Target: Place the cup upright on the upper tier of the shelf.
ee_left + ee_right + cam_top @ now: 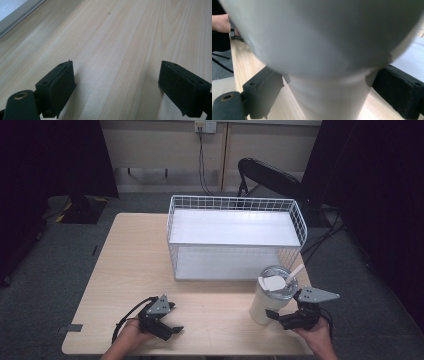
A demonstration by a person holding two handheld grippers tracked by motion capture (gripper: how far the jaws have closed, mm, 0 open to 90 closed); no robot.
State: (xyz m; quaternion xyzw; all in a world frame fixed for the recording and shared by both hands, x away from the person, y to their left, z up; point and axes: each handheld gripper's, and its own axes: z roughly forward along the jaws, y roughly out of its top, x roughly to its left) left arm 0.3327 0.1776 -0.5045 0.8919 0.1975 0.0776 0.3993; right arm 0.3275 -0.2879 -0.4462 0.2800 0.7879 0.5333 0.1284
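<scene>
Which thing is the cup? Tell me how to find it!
Start at the big white wire basket on the wooden table. Look just in front of its right corner, toward the person: there stands a tall white cup between the jaws of the right gripper. It is the only thing here with a clear round lid and a white straw poking out.
</scene>
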